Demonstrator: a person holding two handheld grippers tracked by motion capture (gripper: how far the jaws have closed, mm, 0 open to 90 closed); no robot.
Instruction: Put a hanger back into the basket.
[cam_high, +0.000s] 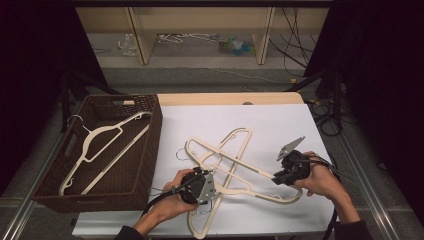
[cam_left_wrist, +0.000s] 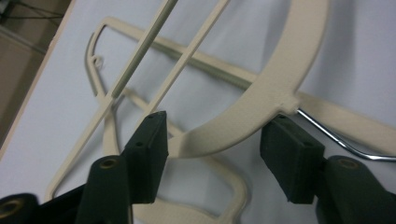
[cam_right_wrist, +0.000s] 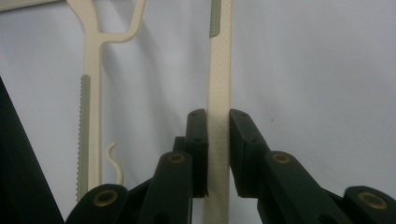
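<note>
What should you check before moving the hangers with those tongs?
1. Right tongs shut on a cream hanger's bar: ok.
2. Left tongs around the neck of the hanger, by its metal hook; pads not yet pressing it: not ok.
3. Hangers untangled: not ok, they lie crossed on the white table.
4. Room in the brown basket: ok, one hanger inside.
5. Whether both tongs have the same hanger: cannot tell.

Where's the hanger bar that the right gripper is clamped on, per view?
High view: hanger bar right of centre, running up-left from the right gripper.
Right gripper view: the bar stands upright at centre, pinched between the jaws.
Left gripper view: several cream bars cross; cannot tell which is it.
Shared landmark: white sheet underneath.
</note>
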